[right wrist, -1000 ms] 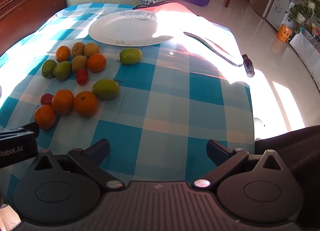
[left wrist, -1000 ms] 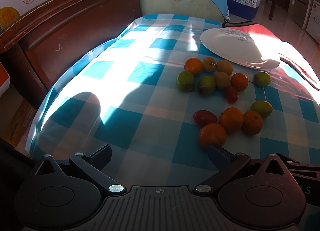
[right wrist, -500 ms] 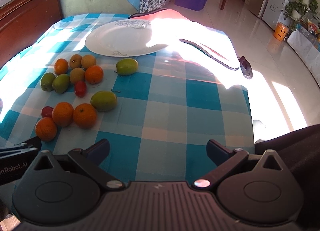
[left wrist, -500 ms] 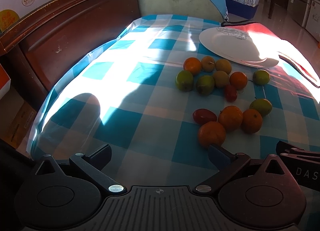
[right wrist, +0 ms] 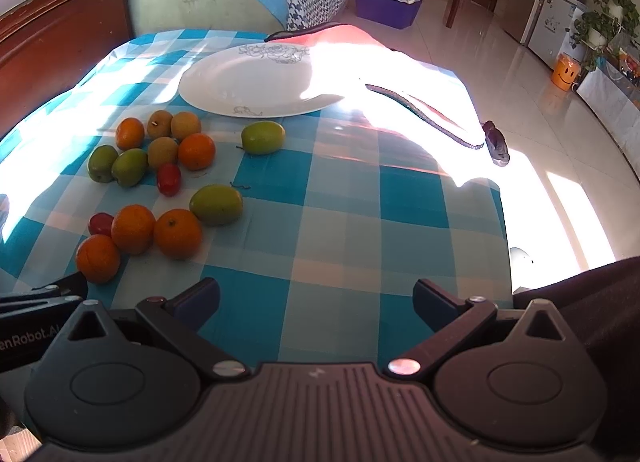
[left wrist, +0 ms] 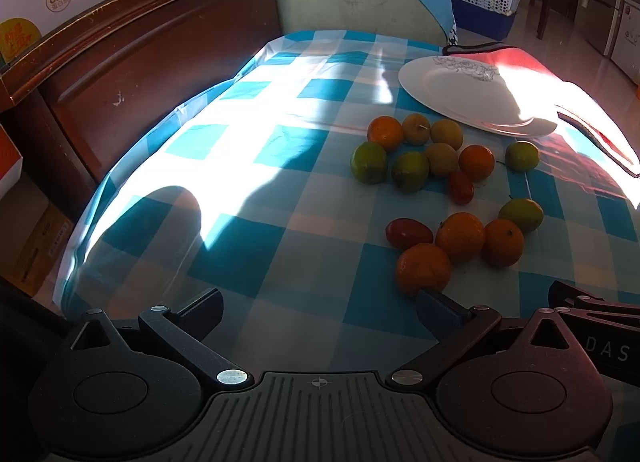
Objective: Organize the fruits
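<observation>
With nothing on the plate [right wrist: 256, 85] yet, I'd call this the approach step, pre-first-pick. Table [right wrist: 360, 197], checked blue cloth, fills mid-frame in both views. Plate sits upper centre in the right view, upper right in the left view, empty. Fruits [right wrist: 160, 181] lie loose on the cloth left of centre in the right view, two clusters: far one just below the plate, near one lower left. Lone green fruit [right wrist: 263, 136] just beside the plate rim.

Next move, my guess: pick one fruit, nearest orange [left wrist: 423, 269] is the obvious candidate, centre the jaws on it, close, carry it to the plate. Fruits touch each other, so a finger may nudge neighbours; round, will roll.

Pose: left gripper [left wrist: 318, 304] low at the near table edge, level, jaws wide open, nothing between; its right finger tip sits just beside that orange. Right gripper [right wrist: 316, 294] same height, jaws wide open, empty, aimed at bare cloth right of the fruits.
</observation>
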A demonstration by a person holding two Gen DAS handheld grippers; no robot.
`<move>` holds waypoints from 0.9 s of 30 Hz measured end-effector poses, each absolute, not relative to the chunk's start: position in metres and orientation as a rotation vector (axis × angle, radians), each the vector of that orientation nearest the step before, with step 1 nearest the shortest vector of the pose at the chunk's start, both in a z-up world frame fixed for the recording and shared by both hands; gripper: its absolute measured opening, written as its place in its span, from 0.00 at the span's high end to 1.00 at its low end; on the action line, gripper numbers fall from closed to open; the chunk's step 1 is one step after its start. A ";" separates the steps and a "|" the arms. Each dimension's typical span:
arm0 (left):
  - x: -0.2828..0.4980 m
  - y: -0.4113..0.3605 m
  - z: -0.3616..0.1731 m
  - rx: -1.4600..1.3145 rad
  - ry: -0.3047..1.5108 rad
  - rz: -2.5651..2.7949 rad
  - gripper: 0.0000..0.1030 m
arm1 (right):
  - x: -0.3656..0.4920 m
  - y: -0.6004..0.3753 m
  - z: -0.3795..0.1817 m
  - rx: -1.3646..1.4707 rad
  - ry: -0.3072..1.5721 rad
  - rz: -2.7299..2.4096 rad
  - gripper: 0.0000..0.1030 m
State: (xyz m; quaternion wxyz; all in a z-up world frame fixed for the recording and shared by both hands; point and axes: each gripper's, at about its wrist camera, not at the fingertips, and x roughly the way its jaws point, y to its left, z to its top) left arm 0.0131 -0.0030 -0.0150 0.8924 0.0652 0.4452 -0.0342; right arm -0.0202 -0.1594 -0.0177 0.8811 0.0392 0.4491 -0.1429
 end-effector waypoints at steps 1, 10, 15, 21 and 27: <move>0.013 -0.003 -0.015 0.135 0.923 -0.071 0.00 | -0.020 -0.159 -0.018 0.078 0.935 -0.297 0.01; 0.012 -0.001 -0.015 0.133 0.921 -0.070 0.01 | -0.021 -0.156 -0.016 0.071 0.925 -0.287 0.02; 0.012 0.000 -0.015 0.132 0.922 -0.070 0.01 | -0.021 -0.156 -0.016 0.074 0.926 -0.282 0.03; 0.012 0.001 -0.015 0.132 0.921 -0.070 0.01 | -0.020 -0.155 -0.016 0.072 0.927 -0.275 0.03; 0.012 0.003 -0.016 0.130 0.922 -0.076 0.01 | -0.020 -0.156 -0.017 0.077 0.932 -0.270 0.03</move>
